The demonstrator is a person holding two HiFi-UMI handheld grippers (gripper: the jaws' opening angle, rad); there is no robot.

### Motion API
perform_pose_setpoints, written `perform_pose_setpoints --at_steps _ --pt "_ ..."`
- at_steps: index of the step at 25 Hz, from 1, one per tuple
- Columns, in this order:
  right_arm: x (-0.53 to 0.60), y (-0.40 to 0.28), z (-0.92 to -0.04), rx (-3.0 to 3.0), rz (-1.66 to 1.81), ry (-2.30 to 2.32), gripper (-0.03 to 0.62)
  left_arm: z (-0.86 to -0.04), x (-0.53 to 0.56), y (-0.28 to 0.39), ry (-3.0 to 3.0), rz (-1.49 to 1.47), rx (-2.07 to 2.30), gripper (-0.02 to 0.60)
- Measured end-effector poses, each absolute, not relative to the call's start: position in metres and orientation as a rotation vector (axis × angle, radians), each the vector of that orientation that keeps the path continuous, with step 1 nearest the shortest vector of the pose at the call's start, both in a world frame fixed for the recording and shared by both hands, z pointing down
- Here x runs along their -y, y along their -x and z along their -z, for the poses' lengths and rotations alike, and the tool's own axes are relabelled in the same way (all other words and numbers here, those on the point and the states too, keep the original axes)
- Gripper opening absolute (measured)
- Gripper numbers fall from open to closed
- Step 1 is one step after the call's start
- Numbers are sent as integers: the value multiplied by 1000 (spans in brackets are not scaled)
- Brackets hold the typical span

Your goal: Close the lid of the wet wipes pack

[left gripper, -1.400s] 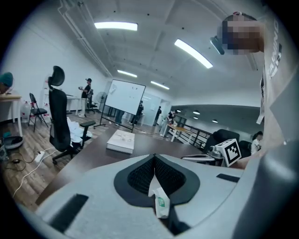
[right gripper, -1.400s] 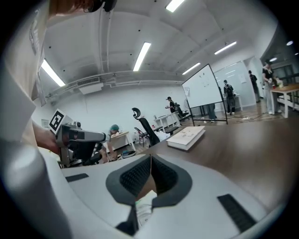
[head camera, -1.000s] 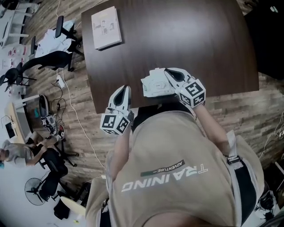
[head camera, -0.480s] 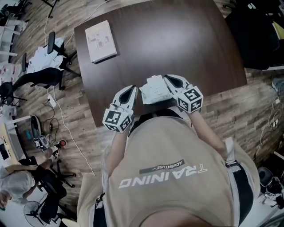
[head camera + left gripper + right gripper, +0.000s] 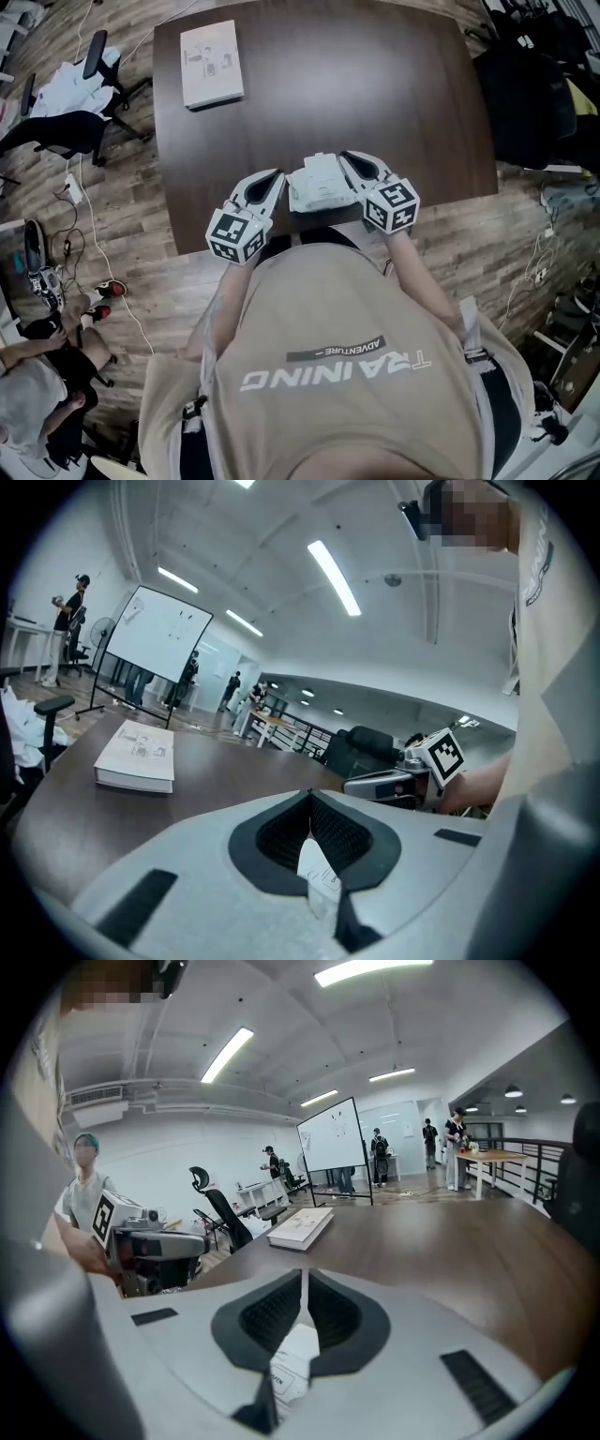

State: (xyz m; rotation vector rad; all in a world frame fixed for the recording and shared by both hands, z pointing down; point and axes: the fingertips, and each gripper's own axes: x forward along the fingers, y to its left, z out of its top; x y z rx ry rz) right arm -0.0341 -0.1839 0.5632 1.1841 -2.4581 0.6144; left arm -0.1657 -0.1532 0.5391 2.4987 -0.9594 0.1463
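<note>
Place: open-plan office, live | whiteboard (image 5: 155,635) on a stand | swivel chair (image 5: 217,1208) | strip lights (image 5: 333,577) overhead | people standing around

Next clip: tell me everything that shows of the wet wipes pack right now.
The wet wipes pack is a pale, soft-looking, roughly rectangular pouch lying flat on the dark table, close to its near edge. A rectangular patch on top looks like the lid; whether it is shut is too small to tell. It lies between the left gripper and the right gripper, which flank it closely; contact cannot be confirmed.
</note>
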Motion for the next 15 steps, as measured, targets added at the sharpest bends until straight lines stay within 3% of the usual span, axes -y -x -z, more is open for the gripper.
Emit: perform_pose_setpoints --at_steps 15 --pt "206 17 -597 2445 -721 -1038 17 -540 169 175 -2442 -163 1094 9"
